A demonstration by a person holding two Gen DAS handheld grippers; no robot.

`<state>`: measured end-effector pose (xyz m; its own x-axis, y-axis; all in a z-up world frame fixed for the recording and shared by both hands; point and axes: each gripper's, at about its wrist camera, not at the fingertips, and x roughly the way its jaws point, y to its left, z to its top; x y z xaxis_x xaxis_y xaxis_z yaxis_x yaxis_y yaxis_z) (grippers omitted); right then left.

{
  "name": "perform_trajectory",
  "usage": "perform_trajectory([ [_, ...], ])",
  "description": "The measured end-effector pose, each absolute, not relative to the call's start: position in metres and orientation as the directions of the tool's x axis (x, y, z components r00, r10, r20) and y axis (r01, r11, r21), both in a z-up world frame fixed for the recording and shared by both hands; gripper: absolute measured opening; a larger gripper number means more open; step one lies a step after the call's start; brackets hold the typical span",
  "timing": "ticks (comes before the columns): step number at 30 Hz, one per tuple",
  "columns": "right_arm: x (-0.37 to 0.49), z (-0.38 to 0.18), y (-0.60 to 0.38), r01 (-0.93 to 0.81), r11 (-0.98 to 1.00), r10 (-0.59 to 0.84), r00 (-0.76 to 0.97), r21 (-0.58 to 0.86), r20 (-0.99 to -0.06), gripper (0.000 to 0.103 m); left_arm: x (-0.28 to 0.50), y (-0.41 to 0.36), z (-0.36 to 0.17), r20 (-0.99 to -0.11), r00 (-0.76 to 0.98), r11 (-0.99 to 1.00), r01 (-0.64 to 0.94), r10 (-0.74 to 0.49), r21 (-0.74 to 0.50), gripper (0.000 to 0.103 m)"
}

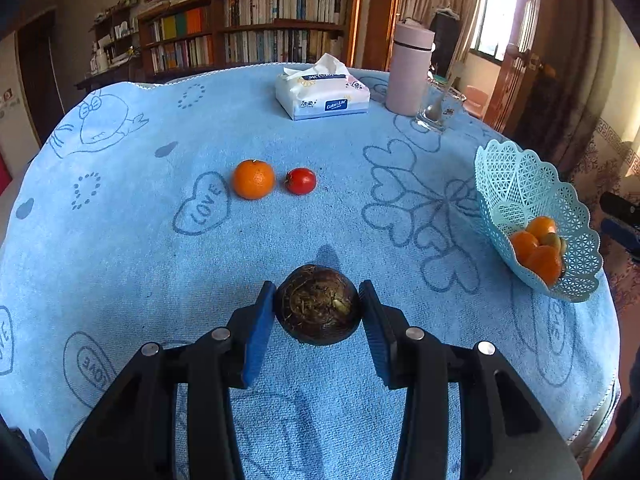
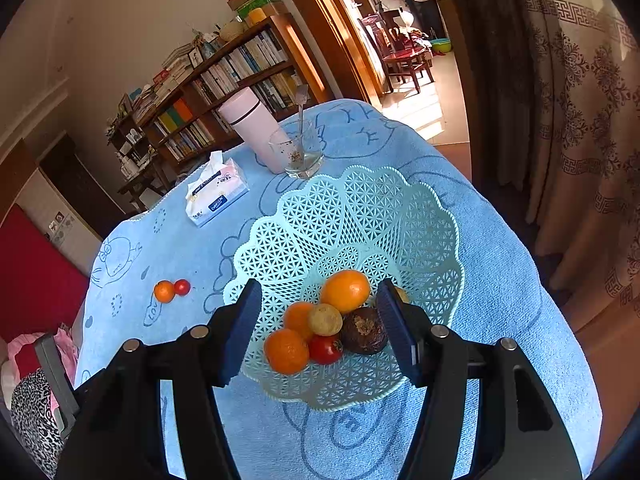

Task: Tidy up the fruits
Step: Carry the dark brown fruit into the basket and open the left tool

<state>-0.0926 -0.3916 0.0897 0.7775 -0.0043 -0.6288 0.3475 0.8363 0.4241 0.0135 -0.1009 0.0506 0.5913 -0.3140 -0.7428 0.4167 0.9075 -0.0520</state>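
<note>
My left gripper (image 1: 318, 304) is shut on a dark brown round fruit (image 1: 318, 305), its blue pads pressed on both sides, held a little above the blue cloth. Farther back on the cloth lie an orange (image 1: 254, 179) and a small red tomato (image 1: 301, 180), side by side. The pale green lattice basket (image 1: 520, 184) stands at the right edge. In the right wrist view my right gripper (image 2: 320, 328) hangs open over the basket (image 2: 360, 208), nothing between its fingers. Inside lie several oranges (image 2: 346, 290), a tomato (image 2: 325, 349), a yellowish fruit (image 2: 325, 319) and a dark brown fruit (image 2: 363, 335).
At the back of the table stand a tissue pack (image 1: 322, 92), a pink flask (image 1: 409, 68) and a glass (image 1: 438, 106) with a spoon in it. The blue cloth (image 1: 120, 240) covers the whole round table. Bookshelves stand behind; a doorway and curtain are at the right.
</note>
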Motion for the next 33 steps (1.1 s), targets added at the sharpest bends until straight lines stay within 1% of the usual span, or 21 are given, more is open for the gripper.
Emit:
perform_trajectory([
  [7, -0.097, 0.094, -0.396, 0.367, 0.841, -0.046, 0.781, 0.398, -0.623, 0.062, 0.0, -0.138, 0.056, -0.731, 0.593, 0.873, 0.487, -0.337, -0.007, 0.043],
  [18, -0.1, 0.096, -0.406, 0.384, 0.83, -0.063, 0.785, 0.405, -0.616, 0.062, -0.007, -0.178, 0.068, -0.721, 0.577, 0.83, 0.558, -0.384, 0.004, 0.043],
  [28, -0.105, 0.101, -0.418, 0.389, 0.817, -0.064, 0.795, 0.426, -0.603, 0.062, -0.003, -0.221, 0.076, -0.71, 0.455, 0.748, 0.646, -0.537, -0.151, 0.043],
  [33, -0.106, 0.101, -0.421, 0.389, 0.813, -0.062, 0.797, 0.433, -0.6, 0.062, -0.001, -0.237, 0.07, -0.708, 0.415, 0.723, 0.663, -0.571, -0.194, 0.043],
])
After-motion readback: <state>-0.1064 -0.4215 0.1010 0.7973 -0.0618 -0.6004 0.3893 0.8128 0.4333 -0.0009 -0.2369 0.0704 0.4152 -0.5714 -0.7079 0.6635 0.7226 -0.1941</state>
